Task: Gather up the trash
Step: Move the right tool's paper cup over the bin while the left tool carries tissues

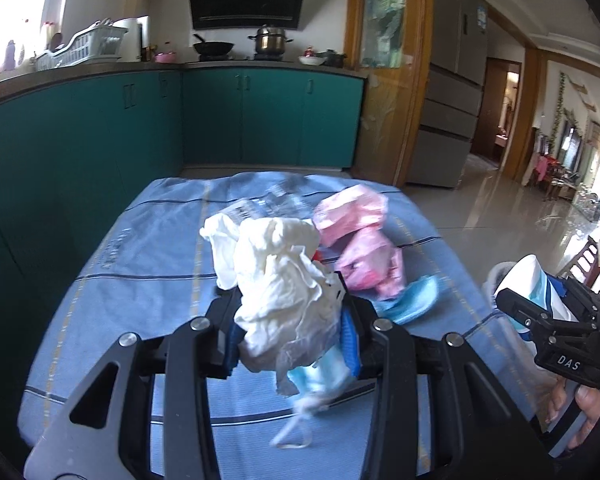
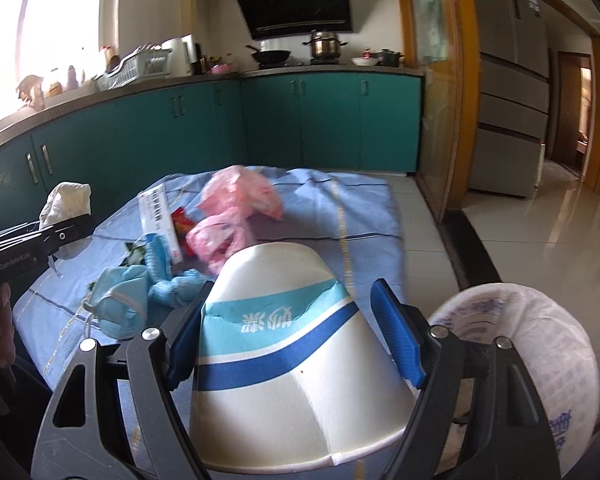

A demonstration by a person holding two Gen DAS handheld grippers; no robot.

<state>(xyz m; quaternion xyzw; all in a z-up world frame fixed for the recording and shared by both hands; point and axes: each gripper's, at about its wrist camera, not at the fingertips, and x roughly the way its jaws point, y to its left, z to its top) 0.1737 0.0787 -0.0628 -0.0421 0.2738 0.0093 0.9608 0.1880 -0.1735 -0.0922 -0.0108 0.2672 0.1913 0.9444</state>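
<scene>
Bin: white-lined trash bin (image 2: 540,344) just right of right gripper (image 2: 296,320), nearer that hand.
Right fingers: clamped on paper bowl (image 2: 296,360).
Left gripper (image 1: 292,320): clamped on crumpled tissue wad (image 1: 276,280), farther away.

Bare blue cloth is lying open left of the pink bag (image 1: 360,240) and beyond it toward the teal cabinets (image 1: 260,116). Blue masks (image 2: 128,300) and a box (image 2: 158,216) are crowding its near-left side in the right wrist view.
</scene>
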